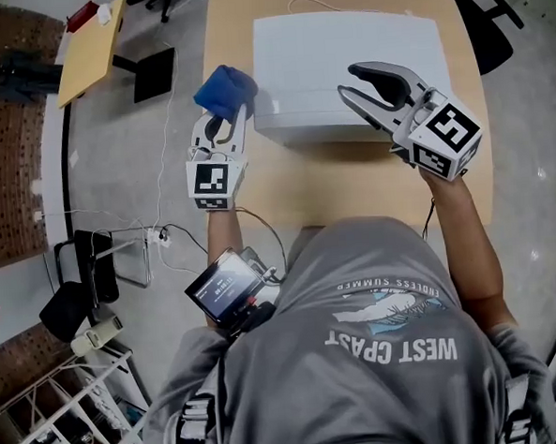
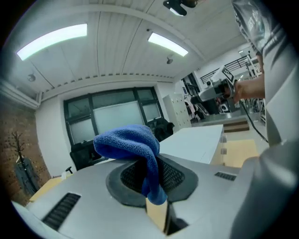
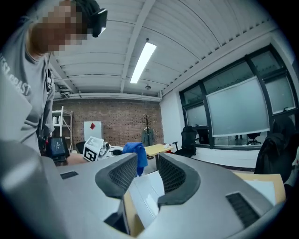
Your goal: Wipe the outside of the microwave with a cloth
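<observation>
Loosely bunched blue cloth (image 2: pixel 127 142)

I've got L gripper (image 1: pixel 223 118) out front, jaws pinched on blue cloth (image 1: pixel 225 86); R gripper (image 1: pixel 349 81) approx level, jaws apart, empty.

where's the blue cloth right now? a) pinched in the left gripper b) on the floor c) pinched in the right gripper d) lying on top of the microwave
a: the cloth is clamped between the shut jaws of the left gripper, by the microwave.
</observation>
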`<state>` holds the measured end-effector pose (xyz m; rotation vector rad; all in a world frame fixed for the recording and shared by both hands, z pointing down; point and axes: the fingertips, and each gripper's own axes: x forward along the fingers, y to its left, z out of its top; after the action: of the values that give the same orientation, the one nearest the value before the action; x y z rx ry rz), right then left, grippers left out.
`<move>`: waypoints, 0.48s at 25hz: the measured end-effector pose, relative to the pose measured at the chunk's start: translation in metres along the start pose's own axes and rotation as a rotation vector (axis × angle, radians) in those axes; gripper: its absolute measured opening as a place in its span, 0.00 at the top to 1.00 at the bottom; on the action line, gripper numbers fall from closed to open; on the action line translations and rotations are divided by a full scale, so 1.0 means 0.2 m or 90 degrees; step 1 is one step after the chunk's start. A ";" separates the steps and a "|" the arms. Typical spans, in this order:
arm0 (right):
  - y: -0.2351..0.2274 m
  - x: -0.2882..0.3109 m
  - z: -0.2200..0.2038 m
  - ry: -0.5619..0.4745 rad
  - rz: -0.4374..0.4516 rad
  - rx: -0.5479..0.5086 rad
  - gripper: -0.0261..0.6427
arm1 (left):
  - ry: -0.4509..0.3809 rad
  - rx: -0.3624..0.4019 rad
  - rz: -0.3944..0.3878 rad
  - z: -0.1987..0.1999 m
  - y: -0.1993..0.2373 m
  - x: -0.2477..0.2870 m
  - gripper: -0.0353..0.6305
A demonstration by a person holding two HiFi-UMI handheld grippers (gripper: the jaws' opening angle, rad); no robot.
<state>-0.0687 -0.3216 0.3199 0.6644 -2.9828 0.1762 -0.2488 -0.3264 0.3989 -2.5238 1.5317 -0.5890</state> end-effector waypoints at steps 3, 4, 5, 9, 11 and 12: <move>0.02 -0.10 0.07 -0.035 0.008 -0.013 0.73 | -0.068 -0.031 0.004 0.24 0.03 -0.03 0.85; 0.04 -0.15 0.09 -0.044 0.005 -0.015 0.73 | -0.089 -0.037 0.005 0.32 0.03 -0.05 0.85; 0.05 -0.20 0.10 -0.050 -0.001 -0.017 0.73 | -0.107 -0.039 0.005 0.38 0.02 -0.07 0.85; 0.07 -0.41 0.09 -0.057 -0.045 -0.023 0.73 | -0.149 -0.028 -0.007 0.55 -0.04 -0.12 0.85; 0.01 -0.44 0.09 -0.049 -0.064 -0.026 0.77 | -0.156 -0.023 -0.012 0.59 -0.03 -0.09 0.85; -0.01 -0.44 0.10 -0.044 -0.071 -0.026 0.77 | -0.157 -0.021 -0.013 0.61 -0.01 -0.07 0.85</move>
<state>0.0112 -0.2889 0.2912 0.8472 -2.9945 0.0867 -0.2043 -0.3231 0.2841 -2.5265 1.4389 -0.2431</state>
